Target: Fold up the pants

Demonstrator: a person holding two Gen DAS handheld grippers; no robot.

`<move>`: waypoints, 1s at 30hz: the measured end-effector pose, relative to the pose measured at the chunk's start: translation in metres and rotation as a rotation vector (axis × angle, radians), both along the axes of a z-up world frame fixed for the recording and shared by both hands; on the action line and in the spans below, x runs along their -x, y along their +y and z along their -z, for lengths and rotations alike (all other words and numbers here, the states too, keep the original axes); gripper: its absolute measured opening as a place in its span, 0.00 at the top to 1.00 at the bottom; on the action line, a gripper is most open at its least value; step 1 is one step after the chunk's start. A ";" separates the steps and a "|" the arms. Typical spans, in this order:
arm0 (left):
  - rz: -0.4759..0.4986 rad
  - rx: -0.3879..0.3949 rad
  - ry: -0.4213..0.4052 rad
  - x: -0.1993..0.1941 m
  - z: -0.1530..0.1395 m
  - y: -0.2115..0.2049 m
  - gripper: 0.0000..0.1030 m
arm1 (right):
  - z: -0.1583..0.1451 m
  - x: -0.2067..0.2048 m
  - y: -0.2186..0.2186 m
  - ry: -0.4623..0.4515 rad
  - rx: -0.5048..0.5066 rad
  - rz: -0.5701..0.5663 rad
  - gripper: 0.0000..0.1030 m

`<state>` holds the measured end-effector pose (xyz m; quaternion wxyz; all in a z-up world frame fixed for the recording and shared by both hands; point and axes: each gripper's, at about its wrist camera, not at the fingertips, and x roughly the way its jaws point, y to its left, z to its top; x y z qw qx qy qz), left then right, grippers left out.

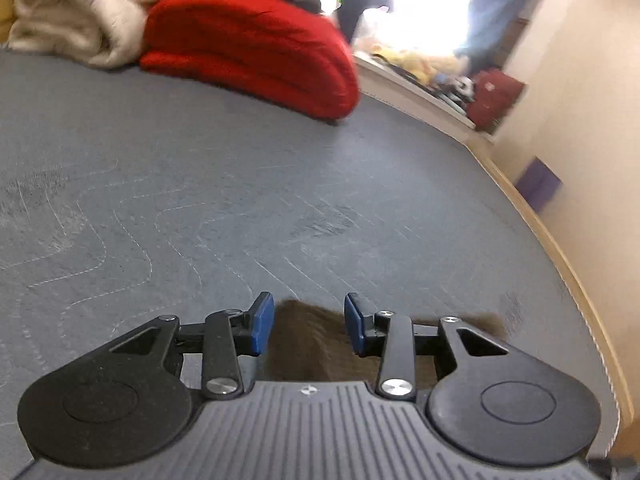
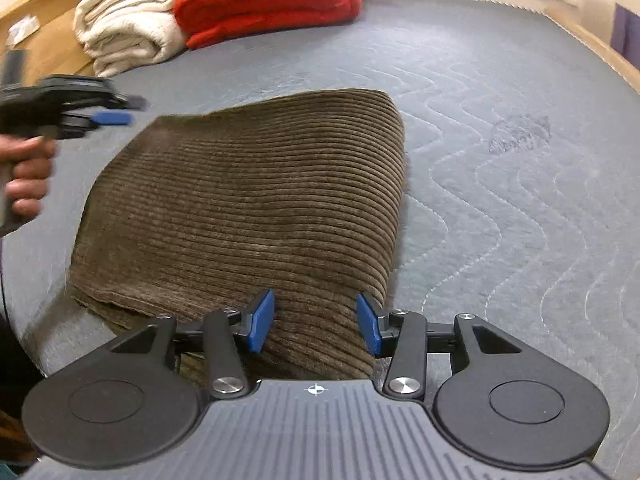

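Brown corduroy pants (image 2: 248,208): lay folded flat on grey quilted mattress (image 2: 500,160). Left claw (image 1: 309,322) and right claw (image 2: 315,322): both spread wide, empty, over the pants' edges. Red blanket (image 2: 268,0): folded at far end

One brown pants (image 2: 248,208), two folded blankets (image 2: 268,0), two hand-held grippers (image 2: 315,322).

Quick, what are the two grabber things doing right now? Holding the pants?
Left gripper: jaws open, holding nothing, over an edge of the brown pants.
Right gripper: jaws open, holding nothing, over the pants.
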<state>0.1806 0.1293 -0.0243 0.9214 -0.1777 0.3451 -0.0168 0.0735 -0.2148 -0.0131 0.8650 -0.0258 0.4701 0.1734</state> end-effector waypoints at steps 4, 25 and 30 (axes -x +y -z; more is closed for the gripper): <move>0.172 -0.198 0.120 0.024 0.027 -0.036 0.82 | 0.002 0.004 -0.004 0.007 0.018 0.015 0.54; 0.055 -0.229 0.124 0.214 -0.034 -0.105 0.01 | -0.072 0.130 0.046 -0.212 0.039 0.225 0.12; 0.079 -0.286 0.161 0.200 -0.023 -0.116 0.01 | -0.057 0.109 0.059 -0.182 0.082 0.255 0.12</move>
